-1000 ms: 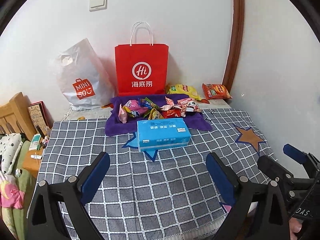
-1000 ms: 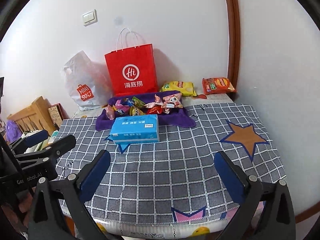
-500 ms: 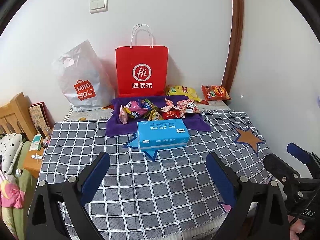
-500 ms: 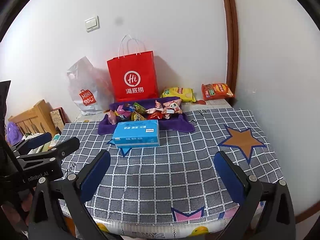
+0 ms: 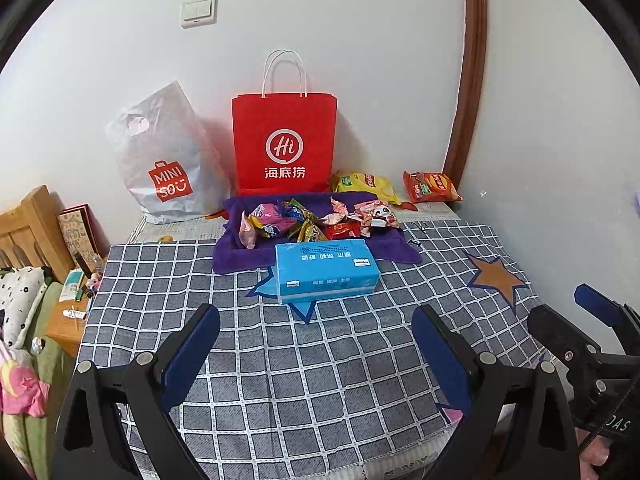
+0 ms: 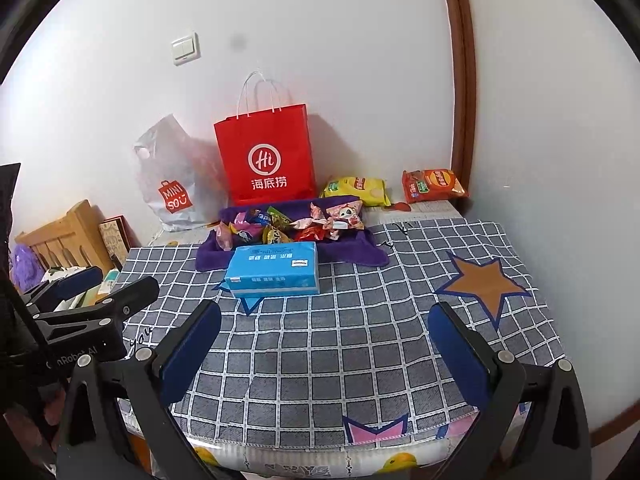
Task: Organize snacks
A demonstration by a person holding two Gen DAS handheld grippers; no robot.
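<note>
Several wrapped snacks point(image 5: 316, 222) lie in a heap on a purple cloth point(image 5: 236, 256) at the back of the table; they also show in the right wrist view point(image 6: 296, 224). A yellow chip bag point(image 5: 366, 184) and an orange chip bag point(image 5: 430, 187) lie by the wall, to the right. A red paper bag point(image 5: 285, 146) stands behind the cloth. My left gripper point(image 5: 316, 340) is open and empty above the table's near half. My right gripper point(image 6: 324, 336) is open and empty over the front edge.
A blue tissue box point(image 5: 326, 270) sits in front of the cloth. A white MINISO plastic bag point(image 5: 164, 164) leans on the wall at the left. The checked tablecloth point(image 5: 320, 360) covers the table. A wooden bedhead and nightstand clutter point(image 5: 48, 248) are at the left.
Both grippers have tilted slightly, so the scene sits a little lower in the views. Nothing on the table has moved.
</note>
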